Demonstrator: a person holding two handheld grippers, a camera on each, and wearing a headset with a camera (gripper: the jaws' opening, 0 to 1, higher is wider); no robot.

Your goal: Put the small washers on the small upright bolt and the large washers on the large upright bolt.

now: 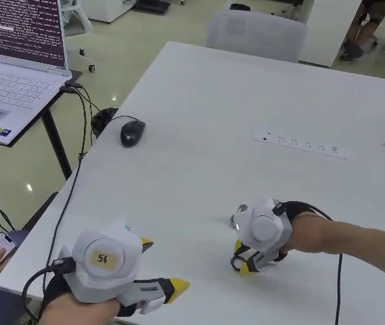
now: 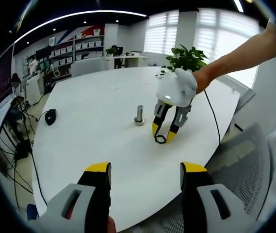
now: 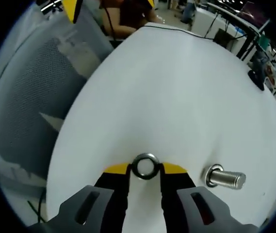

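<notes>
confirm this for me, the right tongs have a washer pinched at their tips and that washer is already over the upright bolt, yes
Not quite. The right tongs do pinch the washer at their tips, but that washer is not over the upright bolt: the right gripper view shows the bolt standing beside the tongs, apart from the washer.

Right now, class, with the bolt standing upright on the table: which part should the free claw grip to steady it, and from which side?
Probably the lower shank of the bolt, just above its wide base, coming in level from the side away from the right claw, which holds a washer. That leaves the top free. The left claw is open.
</notes>
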